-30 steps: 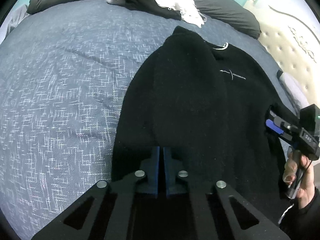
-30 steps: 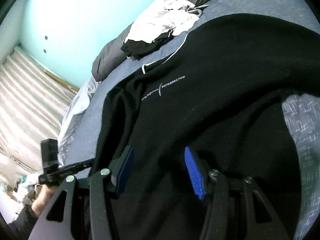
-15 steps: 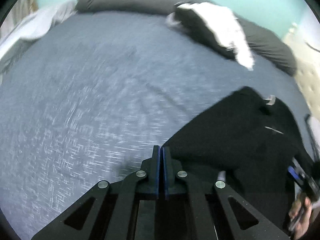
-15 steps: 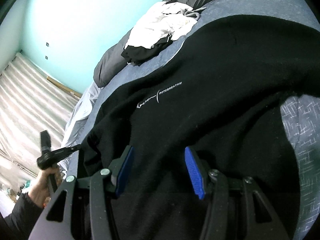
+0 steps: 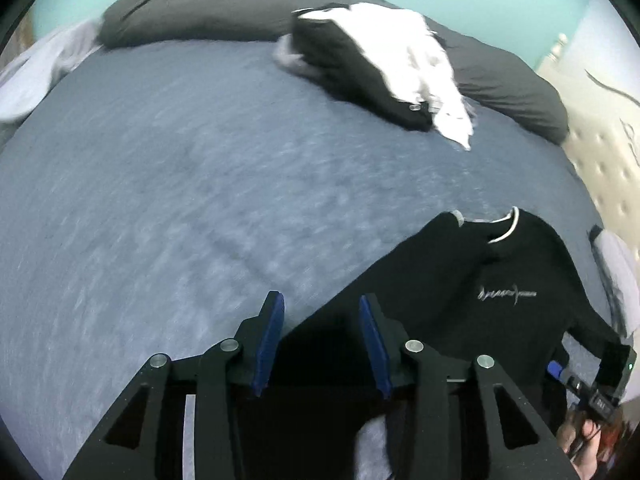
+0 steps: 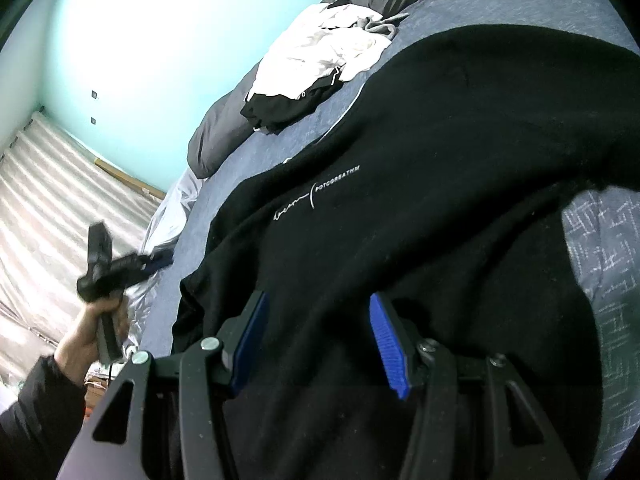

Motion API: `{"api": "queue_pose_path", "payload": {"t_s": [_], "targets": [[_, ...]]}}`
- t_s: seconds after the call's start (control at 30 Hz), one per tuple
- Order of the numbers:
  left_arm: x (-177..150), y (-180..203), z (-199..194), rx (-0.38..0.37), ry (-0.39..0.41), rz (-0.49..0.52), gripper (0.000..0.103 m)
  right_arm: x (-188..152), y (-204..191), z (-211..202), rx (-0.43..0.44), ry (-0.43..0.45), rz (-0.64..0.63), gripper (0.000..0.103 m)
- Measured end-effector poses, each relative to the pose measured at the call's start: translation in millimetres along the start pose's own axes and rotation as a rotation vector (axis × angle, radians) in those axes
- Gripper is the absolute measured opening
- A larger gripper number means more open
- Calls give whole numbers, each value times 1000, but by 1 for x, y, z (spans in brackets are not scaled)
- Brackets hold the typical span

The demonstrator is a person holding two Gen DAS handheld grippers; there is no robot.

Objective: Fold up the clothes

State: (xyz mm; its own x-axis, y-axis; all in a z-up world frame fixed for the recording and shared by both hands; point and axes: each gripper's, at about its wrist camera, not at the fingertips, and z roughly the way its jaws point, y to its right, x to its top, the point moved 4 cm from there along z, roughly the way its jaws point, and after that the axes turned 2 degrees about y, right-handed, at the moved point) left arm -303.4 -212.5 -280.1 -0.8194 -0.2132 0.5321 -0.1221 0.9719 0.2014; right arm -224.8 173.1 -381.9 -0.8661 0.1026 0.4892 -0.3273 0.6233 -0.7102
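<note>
A black sweatshirt (image 5: pixel 472 292) with small white chest lettering lies on the blue-grey bed (image 5: pixel 180 208), one sleeve folded across its body (image 6: pixel 440 200). My left gripper (image 5: pixel 322 316) is open and empty, at the sweatshirt's left edge. It also shows in the right wrist view (image 6: pixel 156 260), held off the bed's side. My right gripper (image 6: pixel 316 320) is open, close over the sweatshirt's lower body, holding nothing. It also shows in the left wrist view (image 5: pixel 560 372) at the lower right.
A pile of black and white clothes (image 5: pixel 380 64) lies at the far side against dark grey pillows (image 5: pixel 192 8). A padded cream headboard (image 5: pixel 600 152) is at right. A teal wall (image 6: pixel 140 40) stands behind.
My left gripper has let go, opened, and pulled back to the left off the sweatshirt. The right gripper has stayed open over the sweatshirt.
</note>
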Motion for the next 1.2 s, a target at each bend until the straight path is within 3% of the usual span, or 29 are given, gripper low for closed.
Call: {"api": "queue_pose_path", "payload": {"t_s": [0.2,0.47,0.5,0.53,0.6,0.67,1.0,1.07,1.2], "targets": [[15,29,55,-47,-89,65,43,3,2,1,2,-1,-1,54],[-2,48,86,-76,-168,114,42,9,9,-2,23,-3,22,54],[-4,50,88,-75,-174,124,39,9,9,-2,25,-3,28,54],[-6,51,90,-74,-181,133,23,9,9,-2,30,-4,34,54],[-6,58,84,-43,-162,177,7,9,8,-2,31,-5,33,54],[-1,63,71,-2,-114,224,7,9,7,-2,35,-5,32,54],[46,36,28,127,62,124,6,9,8,-3,37,-2,34,54],[46,27,41,131,40,84,6,9,8,-3,37,-1,34,54],[32,26,76,97,-79,45,7,9,9,-5,41,-5,36,54]]}}
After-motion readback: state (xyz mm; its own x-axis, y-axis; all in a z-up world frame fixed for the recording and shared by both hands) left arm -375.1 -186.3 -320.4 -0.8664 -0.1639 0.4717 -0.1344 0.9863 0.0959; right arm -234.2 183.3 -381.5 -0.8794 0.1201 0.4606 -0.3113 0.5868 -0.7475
